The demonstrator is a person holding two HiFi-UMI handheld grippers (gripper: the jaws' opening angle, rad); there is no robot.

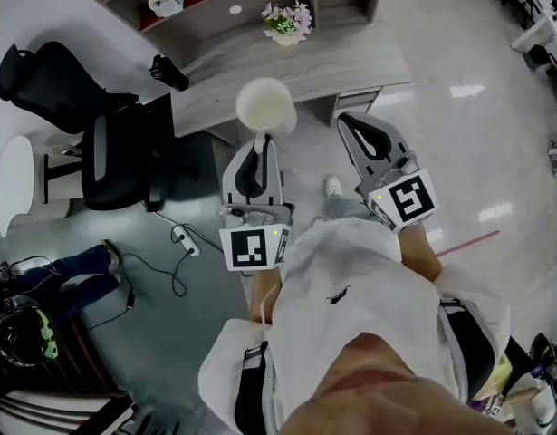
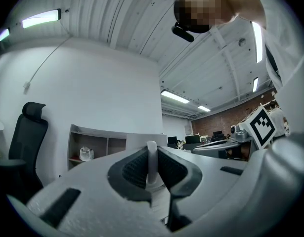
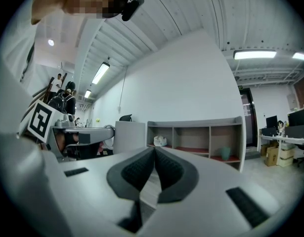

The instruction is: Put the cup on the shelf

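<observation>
While in left tool [image 1: 259, 140], cup [image 1: 265, 107] upright

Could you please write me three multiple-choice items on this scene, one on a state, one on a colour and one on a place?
1. The right tool has its jaws: A shut and empty; B wide open; C shut on a pen.
2. The office chair is: A white; B black; C red.
3. The cup is: A on the office chair; B in the right tool; C pinched by its wall in the left tool.

Answers:
1 A: the right gripper view shows the pads meeting with nothing between them.
2 B: its seat and back look black in the head view.
3 C: the left gripper view shows the pads clamping the white wall.
</observation>
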